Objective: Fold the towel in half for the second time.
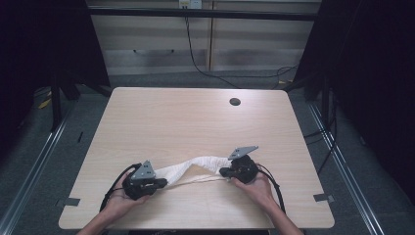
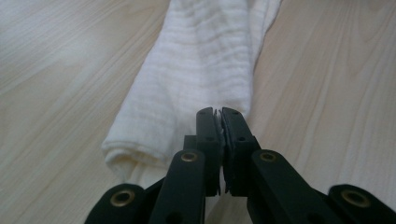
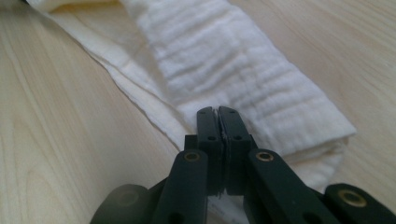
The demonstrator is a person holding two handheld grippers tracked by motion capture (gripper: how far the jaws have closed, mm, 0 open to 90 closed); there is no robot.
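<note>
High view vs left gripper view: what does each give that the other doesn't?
High view alone: both hands, the left gripper and right gripper each at one end of the white cloth, the whole table with its round hole, and the floor cables behind.

Left gripper view alone: its black jaws shut on a thin edge of cloth, plus the ribbed weave and the rolled fold at the cloth's near end.

Both: the white cloth lying on the light wood tabletop.

No writing, label, brand, number or sign can be read anywhere here: not on the table, the cloth or the black jaws.
</note>
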